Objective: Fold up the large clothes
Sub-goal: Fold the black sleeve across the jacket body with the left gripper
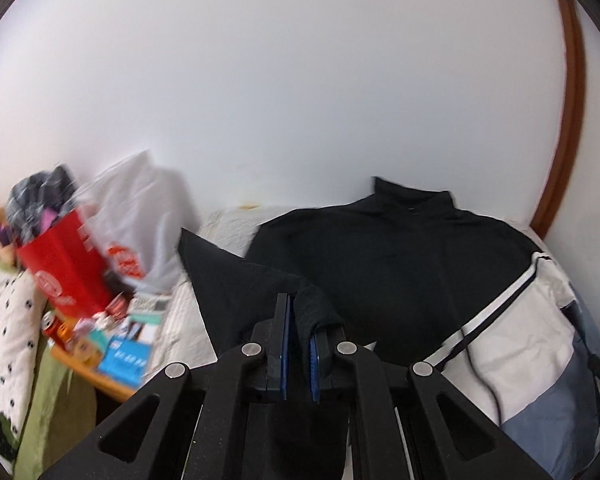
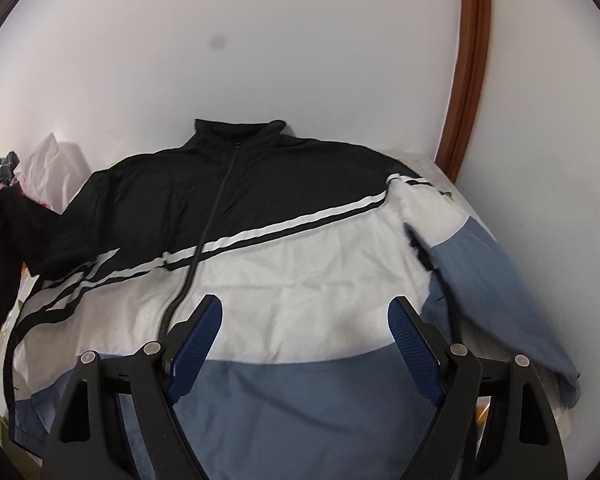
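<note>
Now left gripper (image 1: 298, 344) clenched on black sleeve cuff (image 1: 314, 308) of jacket (image 2: 300, 280); right gripper (image 2: 304, 344) released. Risk: shallow pinch, cuff slips mid-fold.

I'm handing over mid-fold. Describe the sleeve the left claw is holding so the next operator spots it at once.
Start from the jacket spread on the bed against the white wall, collar at the wall. Follow its black shoulder to the side with the red bag. The sleeve there is all black and lifted, pinched in the left claw, unlike the blue sleeve lying flat opposite.
</note>
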